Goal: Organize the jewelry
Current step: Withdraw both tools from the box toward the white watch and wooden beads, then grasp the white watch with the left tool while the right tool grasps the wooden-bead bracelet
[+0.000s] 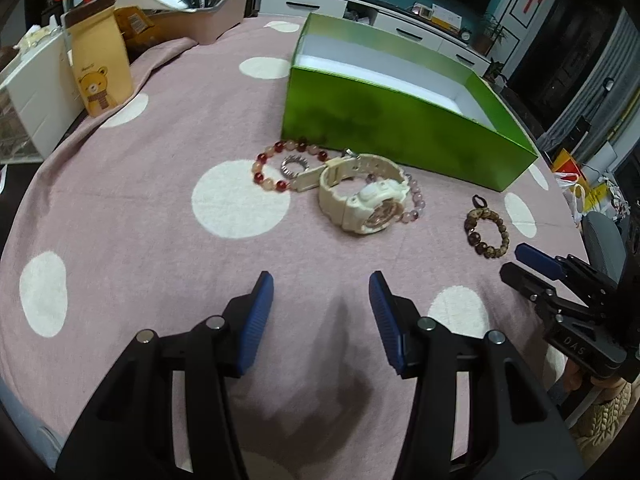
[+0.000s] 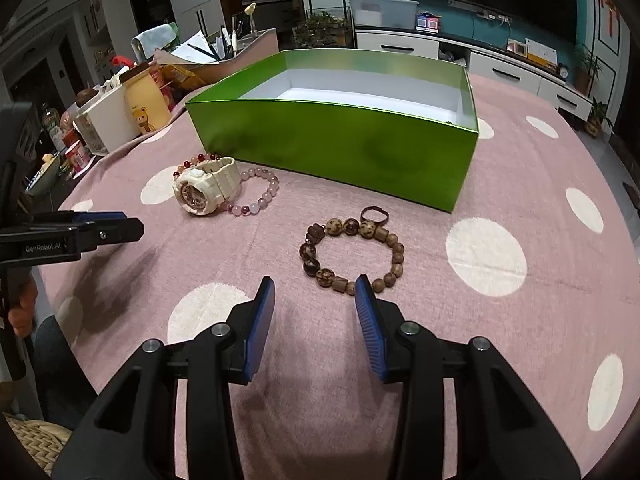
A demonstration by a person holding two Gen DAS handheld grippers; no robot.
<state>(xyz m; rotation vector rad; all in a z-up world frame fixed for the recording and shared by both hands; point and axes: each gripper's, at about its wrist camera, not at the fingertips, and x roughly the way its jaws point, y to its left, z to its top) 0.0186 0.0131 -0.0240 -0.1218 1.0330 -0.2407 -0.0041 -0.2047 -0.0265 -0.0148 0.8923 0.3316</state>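
Observation:
An open green box [image 1: 404, 128] [image 2: 344, 144] with a white inside stands on the pink dotted cloth. In front of it lie a cream watch [image 1: 362, 200] [image 2: 204, 192], a red-and-peach bead bracelet [image 1: 267, 168], a silver ring [image 1: 294, 167], a pale pink bead bracelet [image 2: 260, 196], a brown wooden bead bracelet [image 2: 352, 256] [image 1: 486, 232] and a dark ring [image 2: 375, 214]. My left gripper [image 1: 320, 296] is open and empty, short of the watch. My right gripper [image 2: 314, 300] is open and empty, just short of the wooden bracelet.
A bear-print paper bag [image 1: 100, 64], a white bin [image 1: 36, 92] and a pink tray of papers and pens [image 1: 200, 4] crowd the table's far left. White cabinets [image 2: 500, 64] stand behind the table.

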